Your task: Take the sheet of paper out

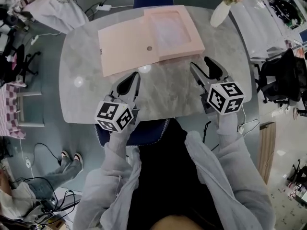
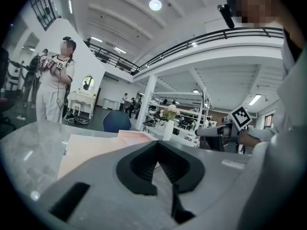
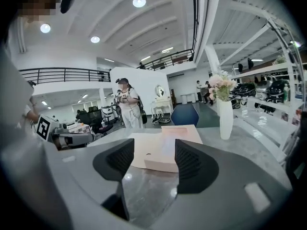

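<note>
- box: pink, open, far side of table; flap lies flat to its left.
- sheet: pale, flat in box recess, no gripper on it.
- L gripper: jaws closed tip to tip, nothing betw.; over table, short of box.
- R gripper: jaws spread, empty; near box corner, apart from it.
- vase: white, far right of table.

Open lab hall: mezzanine railing, equipment shelves
</note>
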Demonstrator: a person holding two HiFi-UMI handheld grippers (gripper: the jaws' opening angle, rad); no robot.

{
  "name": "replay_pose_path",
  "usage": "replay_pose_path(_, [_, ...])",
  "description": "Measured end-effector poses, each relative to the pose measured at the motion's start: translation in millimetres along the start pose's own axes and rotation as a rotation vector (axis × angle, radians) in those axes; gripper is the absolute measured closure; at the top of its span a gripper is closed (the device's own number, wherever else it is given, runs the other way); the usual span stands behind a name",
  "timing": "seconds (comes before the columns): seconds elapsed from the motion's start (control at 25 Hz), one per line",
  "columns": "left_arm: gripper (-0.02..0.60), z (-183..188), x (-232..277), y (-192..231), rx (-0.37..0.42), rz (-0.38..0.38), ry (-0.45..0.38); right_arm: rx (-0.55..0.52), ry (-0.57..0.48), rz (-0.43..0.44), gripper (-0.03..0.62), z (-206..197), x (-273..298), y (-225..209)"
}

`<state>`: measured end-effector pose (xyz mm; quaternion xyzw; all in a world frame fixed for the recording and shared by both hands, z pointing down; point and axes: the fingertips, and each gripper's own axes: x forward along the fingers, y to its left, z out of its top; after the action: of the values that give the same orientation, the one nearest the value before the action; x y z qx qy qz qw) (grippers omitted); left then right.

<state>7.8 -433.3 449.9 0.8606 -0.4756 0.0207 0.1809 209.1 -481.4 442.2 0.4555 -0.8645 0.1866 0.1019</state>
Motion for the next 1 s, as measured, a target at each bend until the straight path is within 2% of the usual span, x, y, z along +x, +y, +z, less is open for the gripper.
replay_pose_path(0.48, [0.583,-5.0,59.5,33.9,-0.027,0.071,0.021,-0.006,0.114,0.111,0.335,9.5,108.6,-36.5])
replay_pose_path(0.72, [0.583,-15.4,73.3,45.6,-0.044,0.1,0.029,-0.058,0.188,0.181,0.307,11.4,160.1,-39.7])
replay_pose_path(1.0, [0.584,-20.8,76.7,62.8,-0.068,0.159,0.029,-0.141,0.339,0.257,0.276,-2.3,224.9,-38.7])
